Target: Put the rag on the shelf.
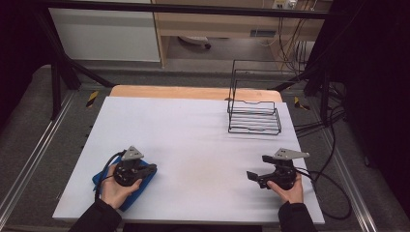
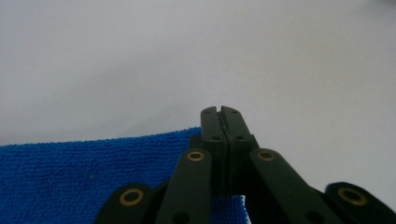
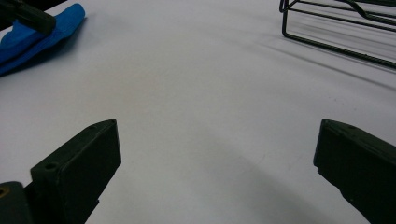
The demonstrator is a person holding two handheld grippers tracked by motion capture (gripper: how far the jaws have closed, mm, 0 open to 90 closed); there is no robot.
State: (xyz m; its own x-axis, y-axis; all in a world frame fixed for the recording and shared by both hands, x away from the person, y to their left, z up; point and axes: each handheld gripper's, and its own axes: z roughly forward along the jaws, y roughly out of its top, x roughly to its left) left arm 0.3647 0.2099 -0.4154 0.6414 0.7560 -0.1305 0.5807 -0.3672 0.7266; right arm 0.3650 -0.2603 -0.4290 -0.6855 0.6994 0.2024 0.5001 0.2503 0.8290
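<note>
A blue cloth (image 1: 130,199) lies at the front left corner of the white table (image 1: 193,130). My left gripper (image 1: 152,169) rests over it, its jaws pressed together. In the left gripper view the shut left gripper (image 2: 222,112) meets the edge of the blue cloth (image 2: 70,177), which continues under the jaws. The right gripper view has the blue cloth (image 3: 51,28) bunched up against that gripper at the top left. My right gripper (image 1: 258,166) sits low over the table's front right. Its own view shows the right gripper (image 3: 217,135) wide open over bare table.
A black wire rack (image 1: 254,118) stands at the back right of the table, and the rack (image 3: 327,44) is far ahead of the right gripper. A wooden board edge (image 1: 193,92) runs behind the table. Cables (image 1: 333,193) trail off the right side.
</note>
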